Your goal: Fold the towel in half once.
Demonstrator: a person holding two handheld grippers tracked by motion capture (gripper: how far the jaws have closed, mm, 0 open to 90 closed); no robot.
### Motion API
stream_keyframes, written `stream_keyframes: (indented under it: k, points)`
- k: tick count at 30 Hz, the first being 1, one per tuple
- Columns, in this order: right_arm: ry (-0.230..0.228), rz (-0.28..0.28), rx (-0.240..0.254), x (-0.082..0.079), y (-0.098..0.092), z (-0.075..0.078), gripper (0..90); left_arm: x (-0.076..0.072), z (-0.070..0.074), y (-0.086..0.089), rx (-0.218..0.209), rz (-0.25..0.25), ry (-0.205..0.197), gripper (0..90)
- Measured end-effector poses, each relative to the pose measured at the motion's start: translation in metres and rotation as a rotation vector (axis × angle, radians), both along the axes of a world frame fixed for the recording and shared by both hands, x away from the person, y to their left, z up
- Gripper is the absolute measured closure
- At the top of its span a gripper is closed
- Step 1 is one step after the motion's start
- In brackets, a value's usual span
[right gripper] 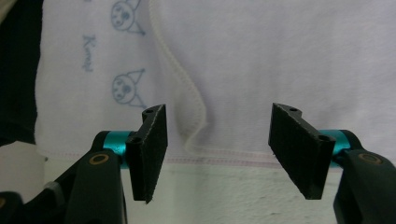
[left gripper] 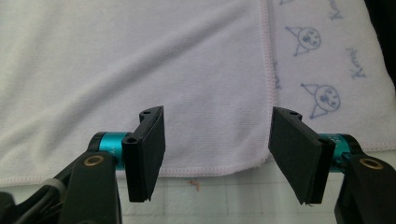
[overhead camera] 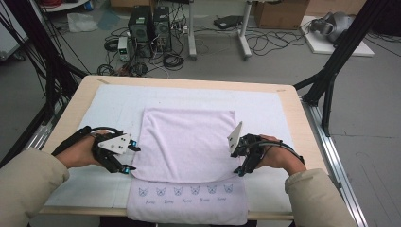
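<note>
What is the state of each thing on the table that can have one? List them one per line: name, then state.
towel: folded over, upper layer lying flat, printed strip uncovered at the near edge, which hangs a little over the table's front.
left hand-held gripper: open, nothing between the jaws, at the towel's left edge.
right hand-held gripper: open, nothing between the jaws, at the towel's right edge.
white mat: spread flat under the towel.

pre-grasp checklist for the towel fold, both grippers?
1. Left gripper jaws open, nothing between them: ok.
2. Right gripper jaws open, nothing between them: ok.
3. Towel lies flat, far part folded over, printed strip exposed near the table front edge: ok.
4. Left jaws lined up with the towel's side hem: ok.
5. Right jaws lined up with the folded layer's corner: ok.
6. Jaws touching cloth: cannot tell.
</note>
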State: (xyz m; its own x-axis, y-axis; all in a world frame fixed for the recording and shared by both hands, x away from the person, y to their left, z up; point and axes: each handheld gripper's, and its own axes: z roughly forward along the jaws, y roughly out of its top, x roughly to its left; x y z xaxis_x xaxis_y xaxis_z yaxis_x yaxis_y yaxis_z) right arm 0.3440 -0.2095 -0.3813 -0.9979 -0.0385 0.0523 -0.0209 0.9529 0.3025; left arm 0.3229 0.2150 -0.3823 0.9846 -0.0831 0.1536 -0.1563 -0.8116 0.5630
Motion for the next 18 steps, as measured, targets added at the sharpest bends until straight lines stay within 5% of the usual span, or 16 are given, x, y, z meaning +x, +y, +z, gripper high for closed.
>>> stream_keyframes:
  k: [6, 10, 14, 18]
  points:
    - [0.043, 0.018, -0.048, -0.005, 0.003, -0.014, 49.7, -0.006, -0.017, -0.002, 0.06, -0.014, 0.005, 37.3]
    - [0.087, 0.005, -0.065, -0.002, 0.004, -0.018, 70.2, -0.009, -0.024, -0.005, 0.092, -0.033, 0.014, 39.1]
    - [0.118, 0.019, -0.057, -0.001, 0.003, -0.017, 83.4, -0.009, -0.03, -0.006, 0.133, -0.03, 0.029, 48.3]
    - [0.117, 0.012, -0.028, 0.0, 0.0, -0.013, 85.5, -0.009, -0.031, -0.008, 0.155, -0.01, 0.046, 69.9]
